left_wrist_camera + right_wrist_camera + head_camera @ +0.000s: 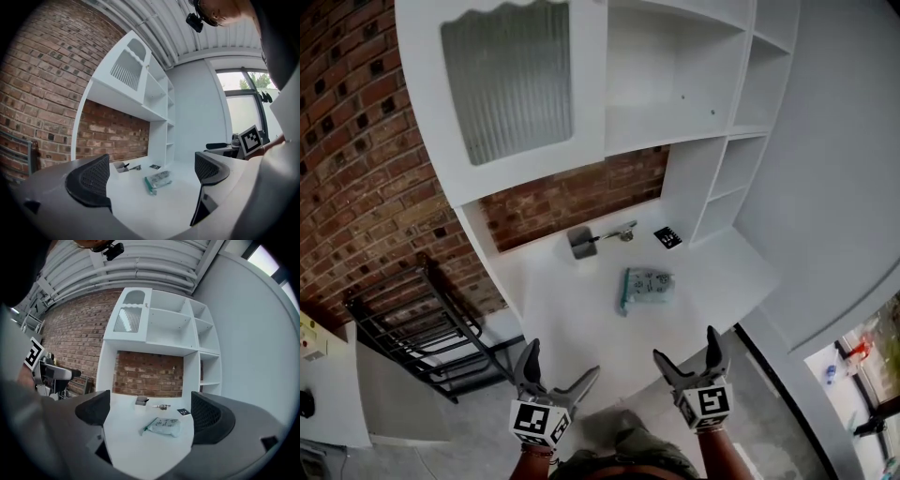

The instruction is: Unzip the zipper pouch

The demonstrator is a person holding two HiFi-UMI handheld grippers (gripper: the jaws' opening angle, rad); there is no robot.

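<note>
On a white desk (581, 319) below shelves and a brick wall, the pouch (648, 287) lies untouched and apparently still zipped, while the left gripper (558, 377) and right gripper (686, 361) hover near, both spread wide and empty.

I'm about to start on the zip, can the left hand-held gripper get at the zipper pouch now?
Probably yes. The zipper pouch lies flat on the white desk with bare surface in front of it, and the left hand-held gripper, jaws apart and empty, only has to move forward.
</note>
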